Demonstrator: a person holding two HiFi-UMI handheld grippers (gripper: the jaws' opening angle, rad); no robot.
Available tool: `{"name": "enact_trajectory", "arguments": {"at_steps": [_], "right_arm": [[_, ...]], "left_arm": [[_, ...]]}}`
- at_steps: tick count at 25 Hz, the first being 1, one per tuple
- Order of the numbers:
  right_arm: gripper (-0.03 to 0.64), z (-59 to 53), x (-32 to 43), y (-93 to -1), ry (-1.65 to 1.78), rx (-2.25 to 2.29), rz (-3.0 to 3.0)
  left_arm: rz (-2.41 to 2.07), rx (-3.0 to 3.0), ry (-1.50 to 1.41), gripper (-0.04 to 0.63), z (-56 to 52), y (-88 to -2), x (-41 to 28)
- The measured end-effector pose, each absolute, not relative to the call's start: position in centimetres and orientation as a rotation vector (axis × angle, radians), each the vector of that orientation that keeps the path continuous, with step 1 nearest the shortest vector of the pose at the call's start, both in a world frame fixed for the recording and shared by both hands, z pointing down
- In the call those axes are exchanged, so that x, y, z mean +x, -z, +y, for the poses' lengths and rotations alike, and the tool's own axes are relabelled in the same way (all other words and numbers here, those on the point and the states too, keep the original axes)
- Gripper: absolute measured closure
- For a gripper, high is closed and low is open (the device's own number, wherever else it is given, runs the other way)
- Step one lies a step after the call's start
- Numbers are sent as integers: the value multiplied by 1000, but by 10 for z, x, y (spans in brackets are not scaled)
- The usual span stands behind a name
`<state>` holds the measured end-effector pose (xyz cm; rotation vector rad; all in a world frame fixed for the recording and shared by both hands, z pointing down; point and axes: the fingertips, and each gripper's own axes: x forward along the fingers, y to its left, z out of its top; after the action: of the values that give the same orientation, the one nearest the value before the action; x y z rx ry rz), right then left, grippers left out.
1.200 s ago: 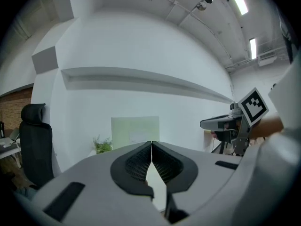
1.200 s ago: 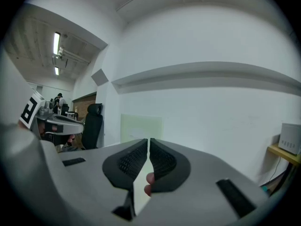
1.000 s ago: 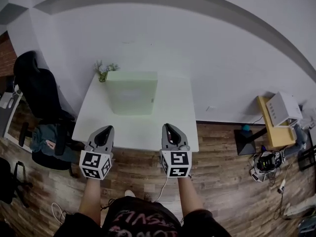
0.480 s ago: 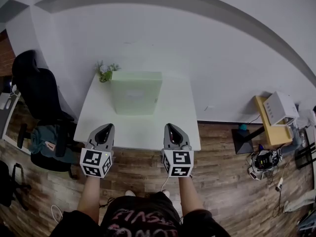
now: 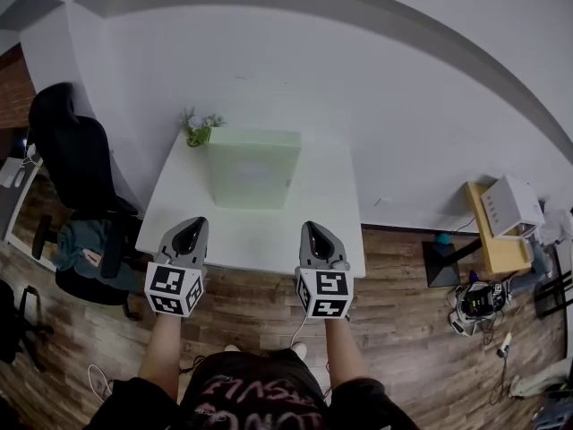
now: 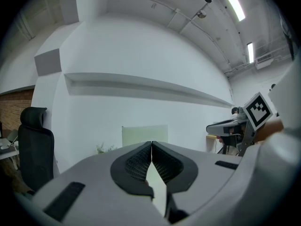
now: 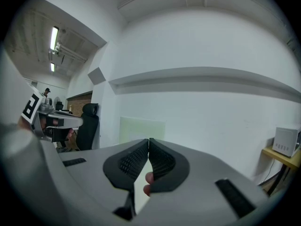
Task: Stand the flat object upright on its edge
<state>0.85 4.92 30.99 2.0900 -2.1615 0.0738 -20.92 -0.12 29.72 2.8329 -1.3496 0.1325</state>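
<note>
The left gripper and the right gripper are held side by side over the near edge of the white tabletop, each pointing roughly level toward the wall. The left jaws are pressed together tip to tip with nothing between them, and the right jaws are closed the same way and likewise empty; below the right jaws a fingertip of the person's hand shows through the gap in the gripper body. The pale green flat panel is well ahead of both pairs of jaws, at the far side of the tabletop. It sits almost straight beyond the closed tips of the left jaws and a little to the left of the line of the right jaws, touching neither gripper. Seen from both gripper views it shows as an upright rectangle on its lower edge in front of the white wall, though whether it leans on the wall or stands free cannot be made out. A small potted plant stands ahead and left of the left jaws, just beside the panel's left edge. A black office chair is well off to the left of the left jaws, and a low yellow side table carrying a white box is well off to the right of the right jaws.
</note>
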Motion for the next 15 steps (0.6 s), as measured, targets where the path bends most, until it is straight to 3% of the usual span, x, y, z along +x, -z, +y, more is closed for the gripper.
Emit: {"name": "enact_trajectory", "arguments": {"at_steps": [15], "right_arm": [[592,42,-1,-314,-79,2095,-2171]], "left_arm": [[-1382,2813,-112,580,-7,-295,-225]]}}
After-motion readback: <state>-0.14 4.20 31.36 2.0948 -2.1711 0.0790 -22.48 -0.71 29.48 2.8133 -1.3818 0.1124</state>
